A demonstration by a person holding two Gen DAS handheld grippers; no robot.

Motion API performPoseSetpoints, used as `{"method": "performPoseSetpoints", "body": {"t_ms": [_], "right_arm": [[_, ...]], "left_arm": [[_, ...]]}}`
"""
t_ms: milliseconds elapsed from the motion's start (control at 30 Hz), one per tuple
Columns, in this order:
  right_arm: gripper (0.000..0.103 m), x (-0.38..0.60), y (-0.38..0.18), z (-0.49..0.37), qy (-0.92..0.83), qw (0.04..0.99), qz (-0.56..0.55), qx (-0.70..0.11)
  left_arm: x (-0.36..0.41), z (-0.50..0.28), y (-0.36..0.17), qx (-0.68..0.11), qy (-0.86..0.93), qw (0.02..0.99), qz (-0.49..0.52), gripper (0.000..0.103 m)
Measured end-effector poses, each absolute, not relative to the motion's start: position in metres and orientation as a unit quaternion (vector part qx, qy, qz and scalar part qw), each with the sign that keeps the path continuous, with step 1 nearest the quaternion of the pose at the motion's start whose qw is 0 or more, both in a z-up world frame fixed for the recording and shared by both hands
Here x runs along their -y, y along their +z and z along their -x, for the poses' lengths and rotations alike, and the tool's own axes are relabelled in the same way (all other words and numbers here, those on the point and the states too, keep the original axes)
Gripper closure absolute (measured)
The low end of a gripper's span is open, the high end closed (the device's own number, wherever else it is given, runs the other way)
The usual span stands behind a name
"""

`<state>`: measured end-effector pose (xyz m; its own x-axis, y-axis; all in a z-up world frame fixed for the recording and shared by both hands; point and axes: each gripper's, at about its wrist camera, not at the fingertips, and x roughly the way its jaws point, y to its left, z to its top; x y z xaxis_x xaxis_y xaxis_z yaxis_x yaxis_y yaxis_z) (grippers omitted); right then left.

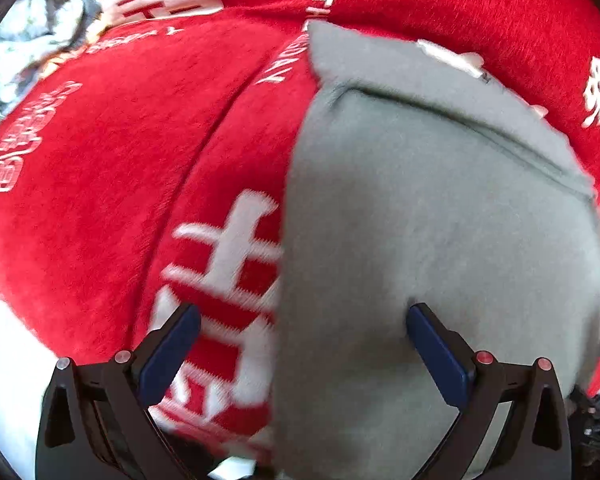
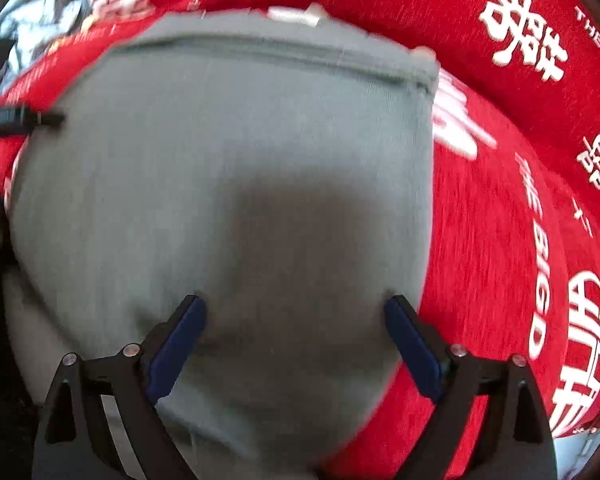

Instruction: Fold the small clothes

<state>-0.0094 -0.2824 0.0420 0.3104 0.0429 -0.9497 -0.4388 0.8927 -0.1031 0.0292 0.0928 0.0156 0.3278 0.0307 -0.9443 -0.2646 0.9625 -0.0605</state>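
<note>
Left gripper (image 1: 302,312): jaws spread wide, nothing between the blue pads; it sits at the bottom of the left wrist view, one finger over the red cloth, the other over the grey fabric.
Right gripper (image 2: 296,304): jaws wide apart, pads pressing on nothing; both blue pads hang over the grey fabric at the bottom of the right wrist view.
Grey garment (image 2: 220,160): lies flat, fills the centre of the right wrist view and the right half of the left wrist view, with a stitched hem near its upper edge.
Red cloth (image 1: 120,140): white lettering and characters; lies under the garment and covers most of the surface around it.
Pale crumpled fabric (image 1: 32,36): upper left corner, well apart from the garment.
Sharpness: both views are blurred.
</note>
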Motion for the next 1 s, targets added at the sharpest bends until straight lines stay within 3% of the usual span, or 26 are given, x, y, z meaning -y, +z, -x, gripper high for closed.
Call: {"method": "performPoseSetpoints", "body": {"t_ms": [133,300,433,733,1000], "right_arm": [[0.009,0.307,0.031,0.025,0.126,0.758,0.18,-0.613],[0.009,0.291,0.055,0.026,0.123,0.803,0.19,-0.552],[0.009,0.253,0.046,0.031,0.185,0.802,0.2,-0.532],[0.008,0.304,0.012,0.051,0.108,0.743,0.274,-0.601],[0.007,0.277,0.069,0.038,0.159,0.813,0.207,-0.521]], "left_arm": [[-0.058,-0.006,0.036,-0.554,0.067,0.829,0.035,0.0],[0.016,0.005,0.044,-0.532,-0.011,0.846,-0.032,0.0],[0.049,-0.003,0.021,-0.564,-0.024,0.823,-0.061,0.0],[0.018,0.018,0.017,-0.613,0.022,0.79,0.019,0.0],[0.068,0.024,0.051,-0.534,-0.005,0.845,-0.035,0.0]]}}
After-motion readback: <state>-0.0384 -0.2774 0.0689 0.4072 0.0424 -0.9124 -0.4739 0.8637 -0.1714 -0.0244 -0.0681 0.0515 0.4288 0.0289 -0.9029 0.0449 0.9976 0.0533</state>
